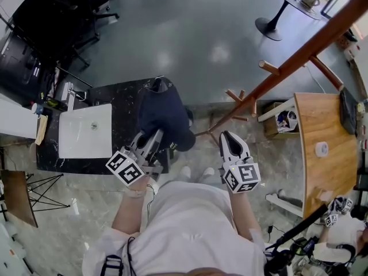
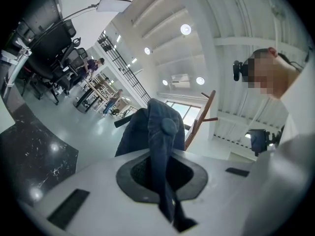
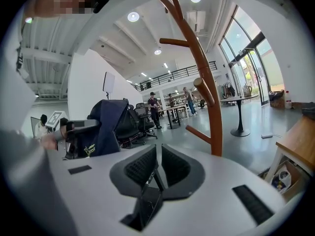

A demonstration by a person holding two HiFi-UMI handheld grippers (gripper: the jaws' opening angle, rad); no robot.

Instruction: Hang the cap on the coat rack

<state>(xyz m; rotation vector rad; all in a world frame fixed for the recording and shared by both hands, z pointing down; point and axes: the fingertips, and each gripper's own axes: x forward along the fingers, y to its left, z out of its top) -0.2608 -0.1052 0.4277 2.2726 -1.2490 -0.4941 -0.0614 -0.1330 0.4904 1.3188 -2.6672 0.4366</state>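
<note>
The navy cap is off the ground, pinched in the left claw. The jaws are clamped on a fold of its fabric. In the left gripper view the cloth rises straight out from between the jaws, with the crown button facing the camera. From the head view the cap hangs over the near edge of a black stone table, which carries a white rectangular basin. The cap's brim points toward the person's feet.

Just to its right stands the wooden coat rack, its pole crossing the head view on a slant. The cap is near the rack's lower pegs but apart from them, and nothing hangs on any peg that I can see.

The right claw is held up beside the cap, below those lower pegs. Its jaws are drawn together with nothing between them. In its own view the rack rises right ahead, and the cap shows off to the left.

Farther right is a light wooden table with a small roll of tape on it. Dark office chairs crowd the far left corner of the grey floor.
</note>
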